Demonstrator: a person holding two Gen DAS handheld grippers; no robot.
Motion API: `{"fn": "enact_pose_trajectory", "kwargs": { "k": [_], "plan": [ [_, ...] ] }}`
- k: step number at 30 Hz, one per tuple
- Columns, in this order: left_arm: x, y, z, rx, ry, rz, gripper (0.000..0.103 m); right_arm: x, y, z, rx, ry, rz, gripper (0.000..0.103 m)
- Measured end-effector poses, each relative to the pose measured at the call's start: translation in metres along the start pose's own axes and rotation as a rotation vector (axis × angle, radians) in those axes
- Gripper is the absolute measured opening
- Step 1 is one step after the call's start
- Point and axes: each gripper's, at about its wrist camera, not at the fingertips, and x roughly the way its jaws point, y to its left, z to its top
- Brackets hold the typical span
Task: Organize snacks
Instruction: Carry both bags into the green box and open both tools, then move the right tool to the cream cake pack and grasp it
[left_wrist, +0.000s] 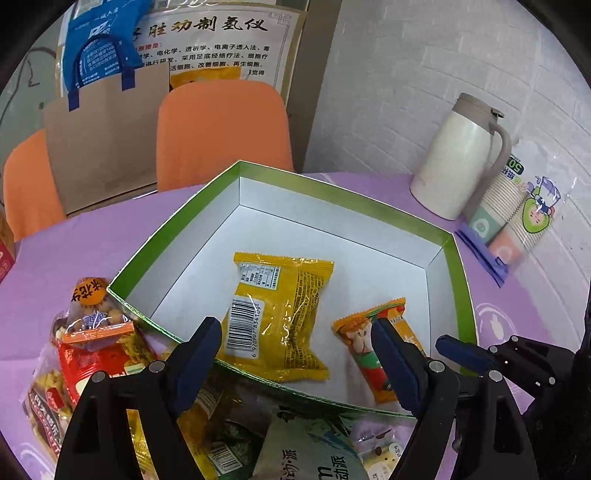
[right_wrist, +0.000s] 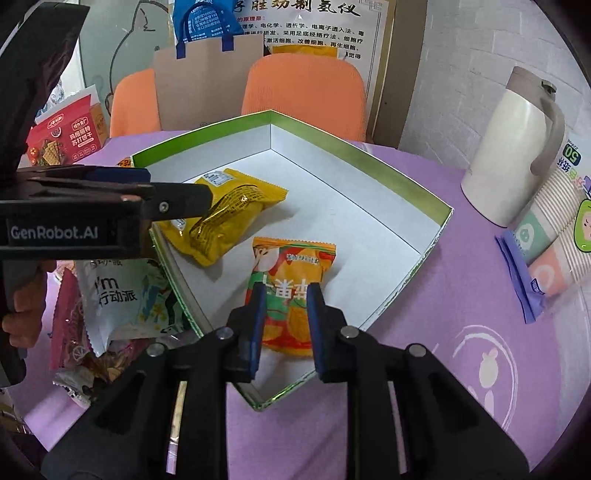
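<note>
Right wrist: green-rimmed box holds yellow packet and orange packet.

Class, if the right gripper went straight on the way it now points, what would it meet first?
Probably the orange snack packet lying in the green-rimmed white box; the right gripper is open above it, though depth is unclear.

Glossy plastic yellow snack packet, matt cardboard box

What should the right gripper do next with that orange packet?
Probably pull back. The orange packet already lies flat in the box, and the right gripper is open around it. More snacks wait outside by the left gripper.
</note>
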Motion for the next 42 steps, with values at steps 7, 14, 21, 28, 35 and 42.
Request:
{"fn": "enact_pose_trajectory", "kwargs": {
  "k": [7, 14, 21, 28, 35, 42],
  "plan": [
    [-0.057, -0.008, 0.0, 0.052, -0.094, -0.002, 0.093, -0.066, 0.021, -0.012, 0.012, -0.203, 0.005, 0.086],
    [-0.138, 0.019, -0.035, -0.002, -0.236, -0.008, 0.103, -0.082, 0.056, -0.047, 0.029, -0.198, 0.103, 0.086],
    [-0.155, 0.051, -0.11, -0.073, -0.187, 0.056, 0.103, -0.061, 0.063, -0.088, 0.146, -0.1, 0.137, 0.086],
    [-0.15, 0.052, -0.166, -0.052, -0.102, 0.001, 0.103, -0.04, 0.059, -0.095, 0.23, -0.048, 0.091, 0.078],
    [-0.143, 0.041, -0.184, -0.01, -0.065, -0.05, 0.103, -0.016, 0.078, -0.078, 0.184, -0.038, 0.106, 0.065],
    [-0.132, 0.036, -0.183, -0.011, -0.041, -0.12, 0.094, -0.03, 0.058, -0.099, 0.162, -0.018, 0.038, 0.058]
  ]
}}
